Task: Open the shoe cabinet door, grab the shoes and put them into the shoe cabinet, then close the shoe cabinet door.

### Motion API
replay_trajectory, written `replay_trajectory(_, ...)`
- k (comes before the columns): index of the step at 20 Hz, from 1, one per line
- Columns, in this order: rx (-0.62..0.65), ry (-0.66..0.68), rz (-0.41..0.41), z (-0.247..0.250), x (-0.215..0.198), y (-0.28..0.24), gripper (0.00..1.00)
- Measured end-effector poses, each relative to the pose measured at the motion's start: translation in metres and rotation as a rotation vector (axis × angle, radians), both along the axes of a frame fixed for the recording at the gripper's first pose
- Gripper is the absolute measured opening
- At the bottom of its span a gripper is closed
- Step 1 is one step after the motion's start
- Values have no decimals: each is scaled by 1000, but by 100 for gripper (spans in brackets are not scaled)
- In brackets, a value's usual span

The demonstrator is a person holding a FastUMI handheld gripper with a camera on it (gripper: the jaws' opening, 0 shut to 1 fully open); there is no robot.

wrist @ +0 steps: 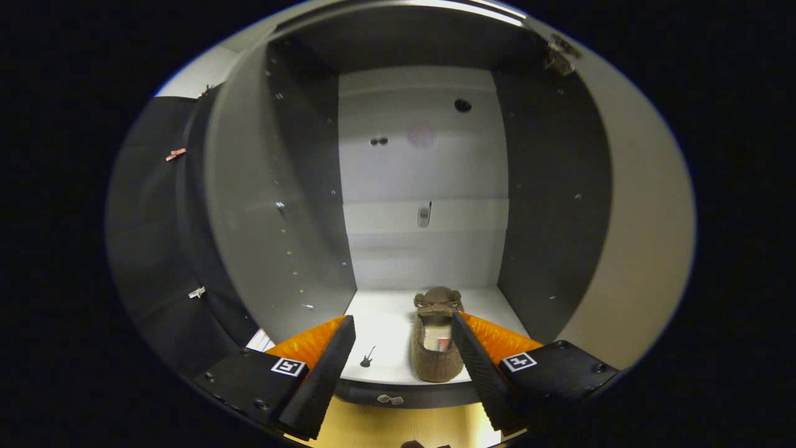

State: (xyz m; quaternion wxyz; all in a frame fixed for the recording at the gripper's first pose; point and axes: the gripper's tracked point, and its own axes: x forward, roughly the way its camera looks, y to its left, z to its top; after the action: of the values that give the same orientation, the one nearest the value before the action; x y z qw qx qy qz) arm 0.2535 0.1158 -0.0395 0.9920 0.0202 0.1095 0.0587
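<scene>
Fingers of the gripper (403, 348) stood apart, clamping nothing. Shoe (436, 339) lay on the shoe cabinet (385, 323) floor just ahead, beside the right finger. Withdrawing straight back, jaws kept spread, would probably avoid dragging it.

The shoe (435, 339) at the fingers' one o'clock looks fuzzy, matt cloth. The shoe cabinet (423, 249) panels look smooth, its floor faintly glossy.
</scene>
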Motion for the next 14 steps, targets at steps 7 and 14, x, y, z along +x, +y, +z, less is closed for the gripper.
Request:
replay_trajectory(7, -19, -100, 23, 37, -120, -6, 98)
replay_trajectory(14, -16, -131, 46, 35, -216, -33, 98)
